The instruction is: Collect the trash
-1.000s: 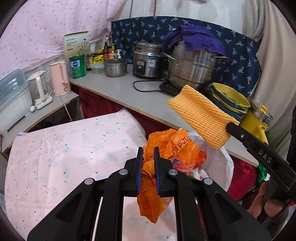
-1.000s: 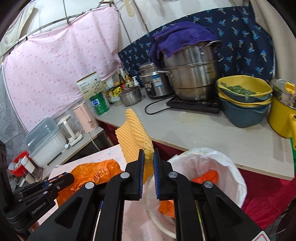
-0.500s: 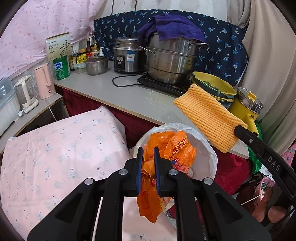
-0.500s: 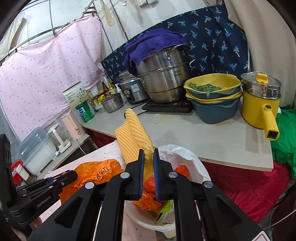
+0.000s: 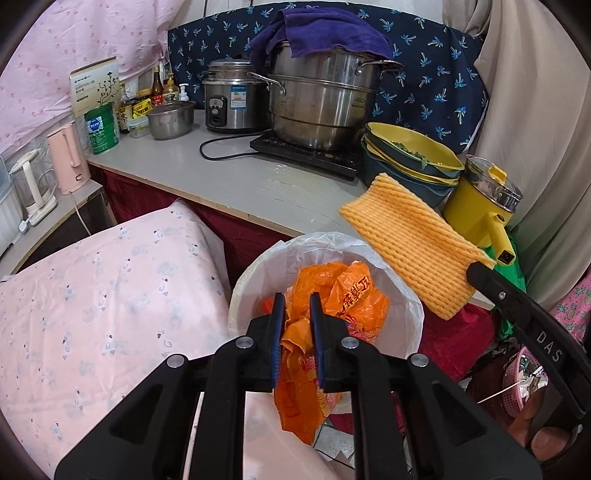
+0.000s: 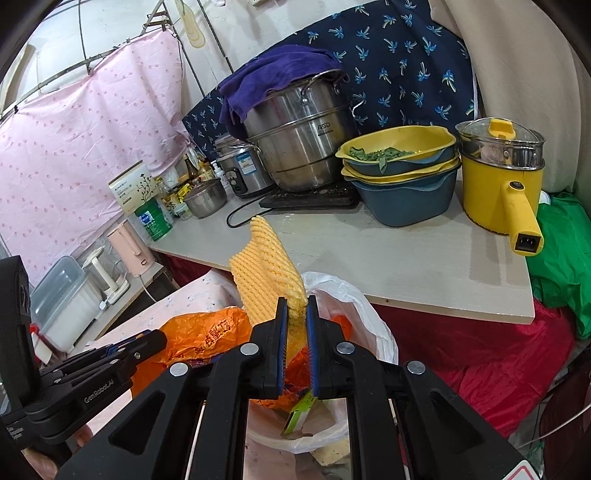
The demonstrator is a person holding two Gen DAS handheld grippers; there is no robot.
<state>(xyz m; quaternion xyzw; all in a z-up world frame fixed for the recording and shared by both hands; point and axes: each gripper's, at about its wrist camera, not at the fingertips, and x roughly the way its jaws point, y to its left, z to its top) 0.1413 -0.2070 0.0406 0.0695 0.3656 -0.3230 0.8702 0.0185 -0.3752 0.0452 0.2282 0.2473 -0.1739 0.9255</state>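
Your left tongs [image 5: 297,321] are clamped on a crumpled orange plastic bag [image 5: 325,314], which bunches up between the blue pads and hangs down below them, right over the open mouth of the white-lined trash bin [image 5: 258,273]. More orange plastic already lies inside the bin. Your right tongs [image 6: 296,321] are closed on the lower edge of a yellow ribbed foam sheet [image 6: 266,266], which stands up and slightly left from the pads, above the near rim of the same bin. In the left wrist view the foam sheet juts out over the bin's right side. Beside the bin on the left lies a surface covered in pink patterned cloth [image 5: 92,288]. Behind the bin runs the pale tabletop [image 6: 369,254], carrying a large steel pot [image 5: 321,107] draped with a purple towel [image 5: 321,29], a rice cooker [image 5: 232,99], stacked yellow and blue bowls [image 6: 402,173] and a yellow electric pot [image 6: 502,181].
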